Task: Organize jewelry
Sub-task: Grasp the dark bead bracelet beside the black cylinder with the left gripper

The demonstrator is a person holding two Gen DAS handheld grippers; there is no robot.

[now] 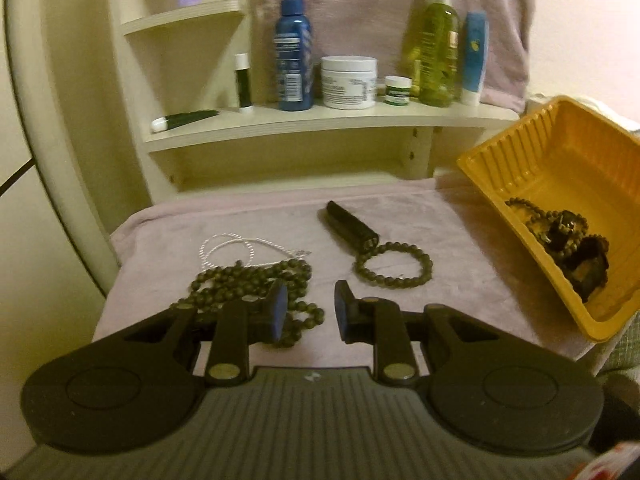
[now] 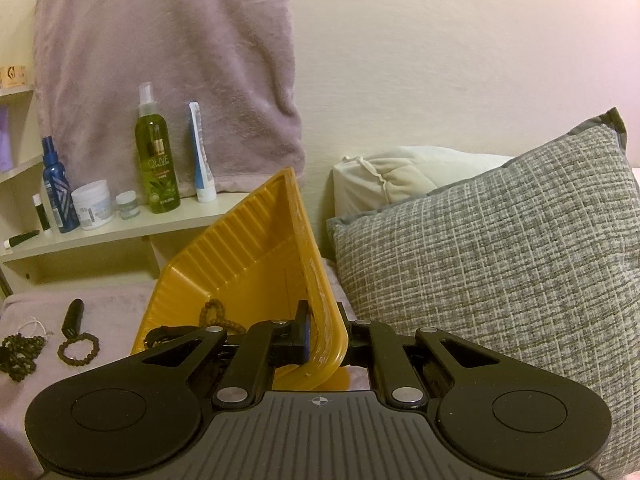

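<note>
Tilted at the right: yellow tray [image 1: 560,184], rim clamped in the right gripper [image 2: 320,338], some jewelry already inside. On the lilac blanket [image 1: 440,240], left to right: heaped bead necklace [image 1: 244,280], black case [image 1: 352,229], bead bracelet [image 1: 394,266]. Left gripper [image 1: 310,312] released, empty, nearest the necklace (just ahead-left, partly behind one fingertip).
</note>
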